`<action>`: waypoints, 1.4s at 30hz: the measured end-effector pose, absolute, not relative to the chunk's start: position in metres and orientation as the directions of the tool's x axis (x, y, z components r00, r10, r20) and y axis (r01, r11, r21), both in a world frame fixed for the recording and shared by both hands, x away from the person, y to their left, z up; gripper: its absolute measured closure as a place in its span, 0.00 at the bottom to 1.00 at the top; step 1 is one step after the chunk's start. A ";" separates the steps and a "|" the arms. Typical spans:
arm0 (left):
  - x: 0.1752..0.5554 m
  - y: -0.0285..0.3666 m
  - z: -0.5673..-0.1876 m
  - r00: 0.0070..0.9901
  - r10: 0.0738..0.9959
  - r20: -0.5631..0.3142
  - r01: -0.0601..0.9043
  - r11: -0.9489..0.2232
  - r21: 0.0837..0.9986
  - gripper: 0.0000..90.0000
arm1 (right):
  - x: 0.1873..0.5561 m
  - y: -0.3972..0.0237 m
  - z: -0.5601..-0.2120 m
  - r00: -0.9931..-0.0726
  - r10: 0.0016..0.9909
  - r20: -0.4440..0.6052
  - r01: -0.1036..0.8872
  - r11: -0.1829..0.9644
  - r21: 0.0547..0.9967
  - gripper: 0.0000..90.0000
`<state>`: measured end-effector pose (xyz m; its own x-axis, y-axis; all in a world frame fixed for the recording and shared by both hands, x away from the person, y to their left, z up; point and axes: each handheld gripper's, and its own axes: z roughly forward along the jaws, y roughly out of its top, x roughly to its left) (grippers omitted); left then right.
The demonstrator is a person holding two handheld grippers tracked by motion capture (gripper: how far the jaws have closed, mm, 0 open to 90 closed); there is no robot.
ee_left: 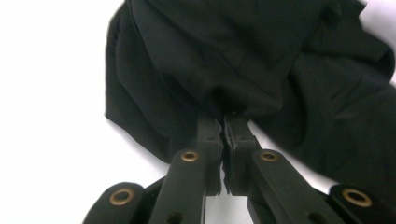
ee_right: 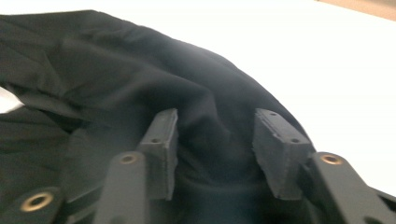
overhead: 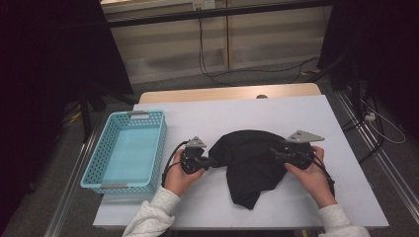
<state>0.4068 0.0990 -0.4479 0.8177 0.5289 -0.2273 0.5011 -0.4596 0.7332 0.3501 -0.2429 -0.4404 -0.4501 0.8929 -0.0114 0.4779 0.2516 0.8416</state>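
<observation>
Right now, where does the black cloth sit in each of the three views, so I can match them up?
High view: black cloth lies at table centre, between both hands.
Left gripper view: it covers the upper middle and right, a fold pinched in the shut jaws of the left hand-held gripper.
Right gripper view: it spreads across the left and centre, bunched between open jaws.
Shared landmark: the white table around the cloth.

The cloth (overhead: 249, 163) is black, matt, soft fabric with loose folds. The basket (overhead: 126, 150) is light-blue perforated plastic. The table (overhead: 306, 118) has a smooth white matt top and a wood edge. The left gripper (ee_left: 223, 122) is matt black plastic with brass-coloured rivets.
</observation>
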 end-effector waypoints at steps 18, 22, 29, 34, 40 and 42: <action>0.416 0.117 -0.421 0.790 0.543 -0.286 0.526 -0.359 0.771 0.98 | 0.317 -0.235 -0.440 -0.578 0.801 -0.156 0.403 0.447 0.799 0.67; 0.417 0.121 -0.417 0.785 0.547 -0.292 0.529 -0.347 0.774 0.98 | 0.324 -0.231 -0.452 -0.584 0.798 -0.147 0.419 0.452 0.788 0.54; 0.417 0.123 -0.419 0.782 0.550 -0.293 0.534 -0.350 0.769 0.98 | 0.337 -0.218 -0.463 -0.555 0.814 -0.168 0.442 0.460 0.770 0.64; 0.419 0.126 -0.422 0.776 0.554 -0.301 0.547 -0.352 0.759 0.98 | 0.343 -0.227 -0.464 -0.495 0.859 -0.131 0.473 0.392 0.789 0.82; 0.419 0.128 -0.419 0.777 0.551 -0.304 0.549 -0.358 0.755 0.98 | 0.342 -0.239 -0.456 -0.503 0.863 -0.046 0.490 0.329 0.807 1.00; 0.420 0.130 -0.417 0.773 0.553 -0.310 0.552 -0.345 0.760 0.98 | 0.338 -0.243 -0.446 -0.506 0.862 -0.034 0.470 0.308 0.827 1.00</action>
